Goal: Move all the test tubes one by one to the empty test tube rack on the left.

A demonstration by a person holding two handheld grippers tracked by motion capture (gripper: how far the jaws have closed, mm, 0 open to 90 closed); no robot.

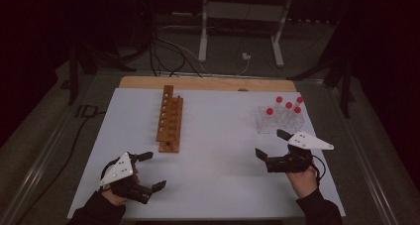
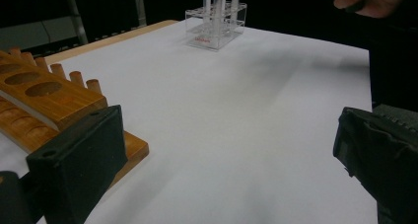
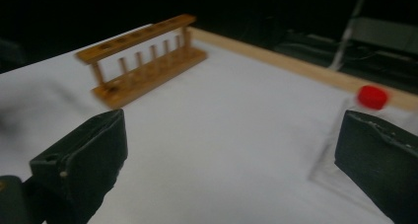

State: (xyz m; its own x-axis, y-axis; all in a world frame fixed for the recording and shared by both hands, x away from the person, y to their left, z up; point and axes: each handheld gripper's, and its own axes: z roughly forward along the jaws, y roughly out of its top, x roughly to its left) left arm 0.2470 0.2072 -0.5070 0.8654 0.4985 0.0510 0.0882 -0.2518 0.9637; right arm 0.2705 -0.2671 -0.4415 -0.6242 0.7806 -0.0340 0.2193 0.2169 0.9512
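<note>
While both hover, right claw (image 1: 272, 143) gapes beside clear rack (image 1: 277, 121).

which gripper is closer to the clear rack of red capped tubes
Right. The right gripper sits just in front of the clear rack, jaws open. The left gripper is far across the table, near the wooden rack.

Your high view looks down from above your side, far from the table (image 1: 213, 136). Each gripper view sits low, looking out between its own fingers. All three see the wooden rack (image 1: 170, 120) (image 2: 44, 98) (image 3: 143, 56).
</note>
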